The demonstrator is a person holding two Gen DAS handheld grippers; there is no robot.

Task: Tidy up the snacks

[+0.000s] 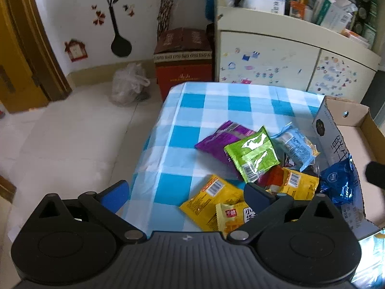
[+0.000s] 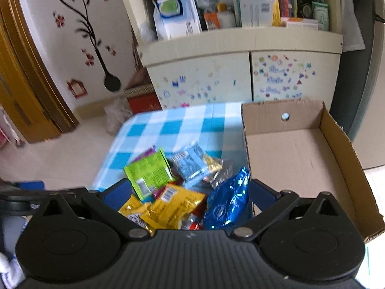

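On the checked counter (image 2: 168, 122), the snack packets are lying in a loose overlapping heap, with the empty cardboard box (image 2: 298, 159) at 3 o'clock of it. The right gripper (image 2: 190, 187) and left gripper (image 1: 185, 192) are both hovering with fingers spread, gripping nothing. Risk: the blue foil packet (image 2: 228, 204) is leaning against the box wall; closing on glossy, overlapping wrappers is likely to cause slipping or lift two packets together.
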